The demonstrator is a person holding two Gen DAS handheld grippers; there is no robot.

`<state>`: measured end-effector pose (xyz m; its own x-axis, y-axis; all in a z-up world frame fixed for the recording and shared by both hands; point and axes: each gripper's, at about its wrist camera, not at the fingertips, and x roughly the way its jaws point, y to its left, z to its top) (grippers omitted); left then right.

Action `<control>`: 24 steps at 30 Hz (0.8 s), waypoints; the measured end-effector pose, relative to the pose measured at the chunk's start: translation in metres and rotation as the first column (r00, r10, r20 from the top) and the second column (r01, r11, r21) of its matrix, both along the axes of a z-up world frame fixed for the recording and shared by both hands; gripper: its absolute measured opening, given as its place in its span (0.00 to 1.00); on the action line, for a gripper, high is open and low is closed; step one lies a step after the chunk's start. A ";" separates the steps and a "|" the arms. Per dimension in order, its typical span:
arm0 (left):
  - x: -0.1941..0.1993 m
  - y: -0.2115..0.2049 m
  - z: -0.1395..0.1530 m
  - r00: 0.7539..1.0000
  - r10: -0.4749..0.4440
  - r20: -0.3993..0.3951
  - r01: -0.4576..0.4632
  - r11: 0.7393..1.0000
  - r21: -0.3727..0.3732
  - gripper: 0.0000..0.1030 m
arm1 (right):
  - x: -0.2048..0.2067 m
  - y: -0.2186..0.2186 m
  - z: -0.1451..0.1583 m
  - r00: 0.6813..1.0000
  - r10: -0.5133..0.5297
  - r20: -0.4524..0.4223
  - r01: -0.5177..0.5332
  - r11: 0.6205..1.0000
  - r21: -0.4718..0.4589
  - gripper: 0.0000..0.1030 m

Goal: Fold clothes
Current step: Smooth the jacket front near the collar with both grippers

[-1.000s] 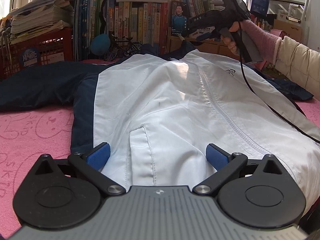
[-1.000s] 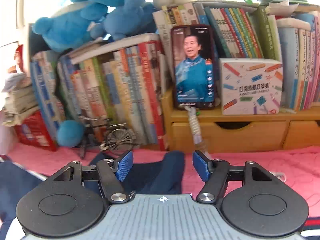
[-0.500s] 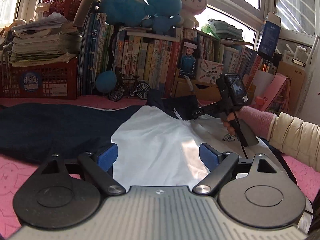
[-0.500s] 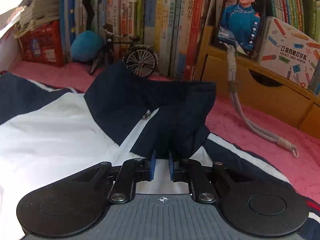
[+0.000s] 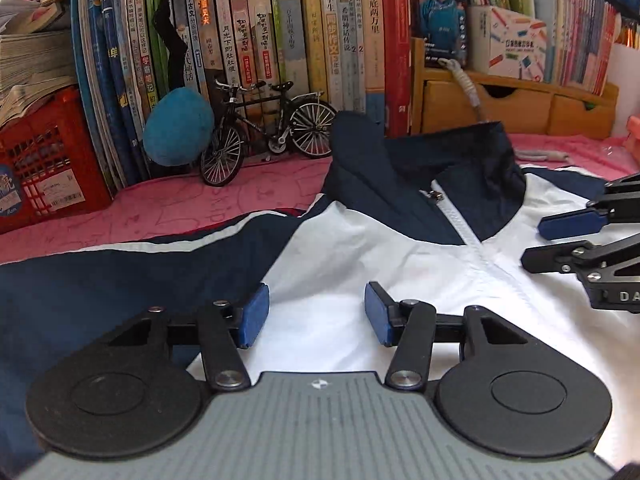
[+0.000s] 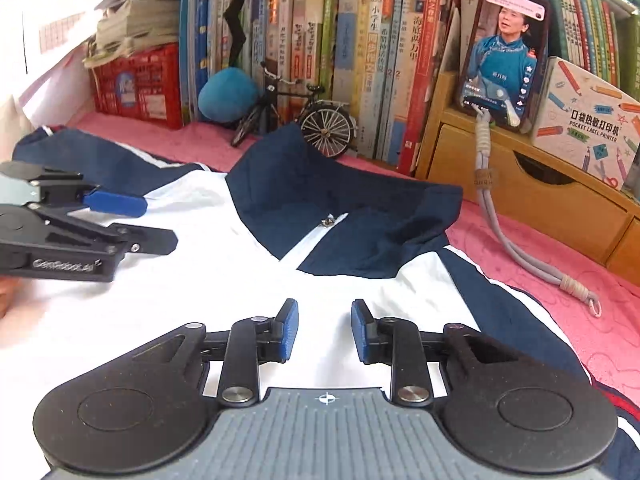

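A white and navy jacket [image 5: 360, 248] lies front up on the pink cover, zipped, its navy collar [image 5: 432, 184] spread at the far end. My left gripper [image 5: 316, 312] hovers over the white chest panel beside the left shoulder, its jaws about half apart and closing, with only flat fabric below them. My right gripper [image 6: 325, 328] is over the white chest just short of the collar [image 6: 344, 216], jaws opening, nothing pinched. Each gripper shows in the other's view: the right gripper [image 5: 534, 242] at the right edge, the left gripper [image 6: 160, 224] at the left.
A row of upright books [image 5: 304, 40] backs the bed. In front stand a model bicycle [image 5: 268, 128], a teal ball [image 5: 178, 126] and a red crate [image 5: 44, 152]. A phone [image 6: 504, 48] leans on wooden drawers [image 6: 520, 184], its lanyard [image 6: 520, 248] trailing on the pink cover [image 6: 560, 272].
My left gripper has travelled from the jacket's hem up to the chest near the collar, and its jaws narrowed. My right gripper pinched the collar, then let go and drew back.
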<state>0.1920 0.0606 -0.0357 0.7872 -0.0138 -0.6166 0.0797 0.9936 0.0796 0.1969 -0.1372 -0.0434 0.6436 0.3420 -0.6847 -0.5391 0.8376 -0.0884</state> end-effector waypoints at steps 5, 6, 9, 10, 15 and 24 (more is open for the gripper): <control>0.030 0.002 -0.004 0.997 0.073 0.012 -0.074 0.996 0.057 0.63 | 0.023 -0.003 -0.007 0.998 -0.060 0.000 0.060 0.998 0.019 0.35; 0.035 0.004 -0.005 0.996 0.087 0.010 -0.088 0.995 0.047 0.65 | 0.029 -0.005 -0.008 0.998 -0.069 -0.005 0.069 0.997 0.032 0.36; 0.049 0.014 -0.006 0.992 0.125 -0.007 -0.125 0.992 0.011 0.65 | 0.043 -0.010 -0.012 0.997 -0.077 -0.017 0.078 0.995 0.068 0.38; 0.051 0.016 -0.006 0.991 0.133 -0.010 -0.133 0.991 0.004 0.66 | 0.045 -0.010 -0.013 0.997 -0.073 -0.010 0.074 0.995 0.070 0.39; 0.060 0.022 -0.007 0.987 0.157 -0.021 -0.157 0.987 -0.014 0.74 | 0.050 -0.015 -0.018 0.998 -0.063 0.019 0.061 0.993 0.102 0.42; 0.062 0.018 -0.007 0.986 0.165 -0.014 -0.165 0.986 0.021 0.78 | 0.023 0.014 -0.008 0.987 -0.027 0.159 0.042 0.995 -0.093 0.46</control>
<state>0.2541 0.0788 -0.0430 0.7680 0.1280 -0.6276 -0.0840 0.9915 0.0994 0.2201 -0.1231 -0.0517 0.7565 0.2552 -0.6022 -0.4828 0.8391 -0.2509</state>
